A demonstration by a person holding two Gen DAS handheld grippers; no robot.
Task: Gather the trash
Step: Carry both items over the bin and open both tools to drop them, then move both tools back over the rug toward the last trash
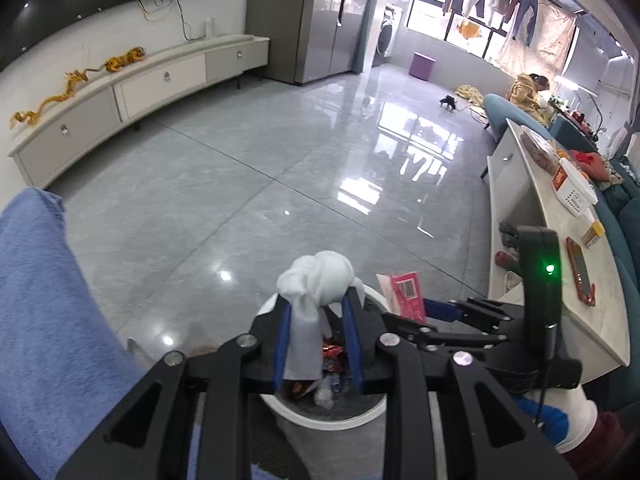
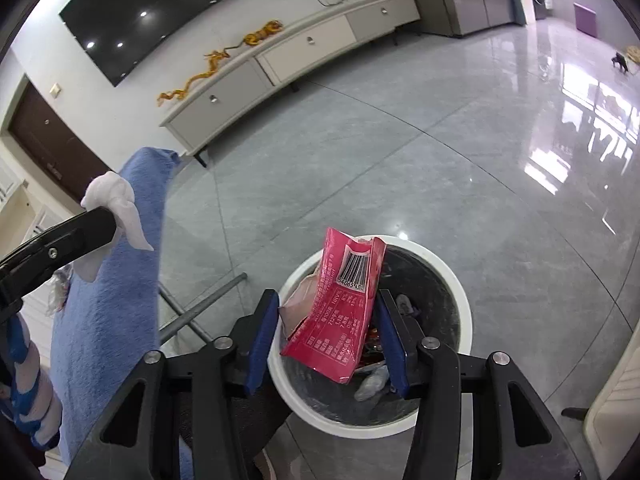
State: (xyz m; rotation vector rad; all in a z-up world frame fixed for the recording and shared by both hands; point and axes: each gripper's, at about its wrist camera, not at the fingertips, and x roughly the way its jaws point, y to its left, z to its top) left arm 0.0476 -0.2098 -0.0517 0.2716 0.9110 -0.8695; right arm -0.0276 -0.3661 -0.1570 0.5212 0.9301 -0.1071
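A white round trash bin (image 2: pixel 464 304) with a dark liner stands on the floor below both grippers; several wrappers lie inside it. The bin also shows in the left wrist view (image 1: pixel 320 422). My left gripper (image 1: pixel 316 308) is shut on a crumpled white tissue (image 1: pixel 316 280) and holds it over the bin. The tissue also shows at the left of the right wrist view (image 2: pixel 116 204). My right gripper (image 2: pixel 326 304) holds a red snack wrapper (image 2: pixel 340 320) with a barcode between its blue pads, above the bin's opening. The wrapper shows in the left wrist view (image 1: pixel 406 294) too.
A blue towel (image 2: pixel 108 292) hangs at the left, close to the bin. A white table (image 1: pixel 568 248) with a phone, boxes and snacks stands at the right. A long TV cabinet (image 1: pixel 132 92) runs along the far wall. Glossy grey floor lies ahead.
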